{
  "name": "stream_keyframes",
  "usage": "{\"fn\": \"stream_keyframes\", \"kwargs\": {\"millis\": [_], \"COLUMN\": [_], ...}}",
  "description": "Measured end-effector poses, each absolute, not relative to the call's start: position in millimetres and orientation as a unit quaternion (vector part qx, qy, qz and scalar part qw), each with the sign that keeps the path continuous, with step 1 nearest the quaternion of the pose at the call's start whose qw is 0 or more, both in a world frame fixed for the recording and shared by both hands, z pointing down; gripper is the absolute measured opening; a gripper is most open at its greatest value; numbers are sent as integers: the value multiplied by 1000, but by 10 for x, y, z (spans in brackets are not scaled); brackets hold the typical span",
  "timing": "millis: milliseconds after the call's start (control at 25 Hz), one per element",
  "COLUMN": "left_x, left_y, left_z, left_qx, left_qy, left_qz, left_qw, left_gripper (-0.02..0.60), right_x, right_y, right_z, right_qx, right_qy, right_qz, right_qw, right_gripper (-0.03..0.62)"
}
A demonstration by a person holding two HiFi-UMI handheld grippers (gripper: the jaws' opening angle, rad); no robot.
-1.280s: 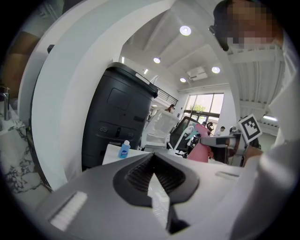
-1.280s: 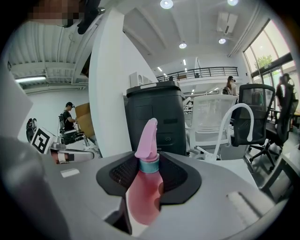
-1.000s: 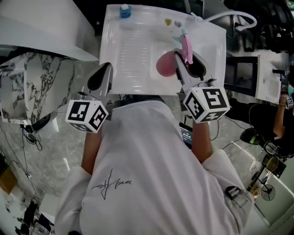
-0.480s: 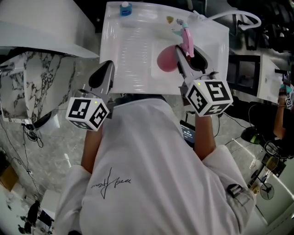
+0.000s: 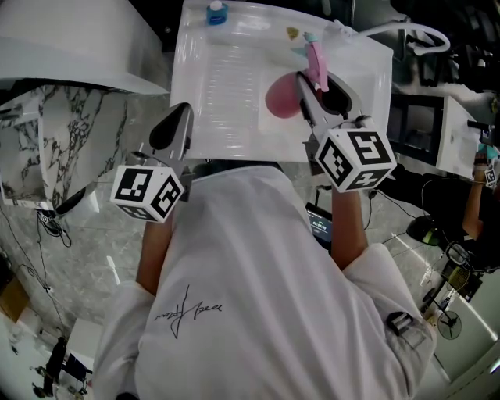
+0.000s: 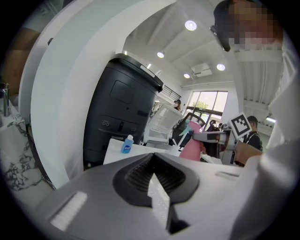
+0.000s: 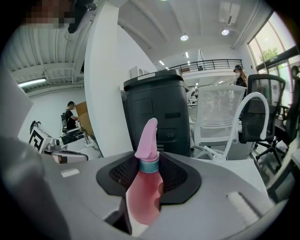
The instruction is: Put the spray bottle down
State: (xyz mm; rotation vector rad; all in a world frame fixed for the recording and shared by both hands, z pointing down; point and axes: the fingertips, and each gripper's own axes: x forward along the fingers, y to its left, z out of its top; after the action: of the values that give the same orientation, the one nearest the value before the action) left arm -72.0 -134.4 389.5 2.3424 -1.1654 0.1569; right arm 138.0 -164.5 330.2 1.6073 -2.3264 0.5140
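A pink spray bottle [image 5: 280, 101] with a teal collar and a pink trigger head hangs over the right part of the white table [image 5: 219, 94]. My right gripper [image 5: 316, 90] is shut on it. In the right gripper view the bottle [image 7: 143, 197] stands upright between the pads, its head rising above the jaws of the right gripper [image 7: 150, 161]. My left gripper [image 5: 178, 117] is at the table's near left edge, shut with nothing in it. The left gripper view shows its own jaws [image 6: 153, 157] closed together and the bottle [image 6: 192, 147] off to the right.
A small clear bottle with a blue cap [image 5: 216, 12] stands at the table's far edge. A tall black bin [image 7: 159, 112] is beyond the table. A white chair [image 7: 215, 122] and a black office chair [image 7: 265, 108] stand to the right. People stand in the background.
My right gripper has edged a little farther over the table with the spray bottle still in it. The left gripper has stayed where it was.
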Motion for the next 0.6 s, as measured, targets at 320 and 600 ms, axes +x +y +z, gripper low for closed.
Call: {"fn": "stream_keyframes", "kwargs": {"millis": [320, 600], "left_x": [-723, -752], "left_y": [-1434, -1521], "left_z": [3916, 3943], "left_qx": [860, 857], "left_qy": [-432, -435], "left_qz": [59, 61], "left_qw": [265, 269], "left_gripper": [51, 51], "right_x": [1361, 1329], "right_y": [-1799, -1941], "right_z": [3364, 3399], "right_qx": [548, 543], "right_qy": [-804, -806], "right_qz": [181, 182], "right_qw": [143, 147], "right_gripper": [129, 129]}}
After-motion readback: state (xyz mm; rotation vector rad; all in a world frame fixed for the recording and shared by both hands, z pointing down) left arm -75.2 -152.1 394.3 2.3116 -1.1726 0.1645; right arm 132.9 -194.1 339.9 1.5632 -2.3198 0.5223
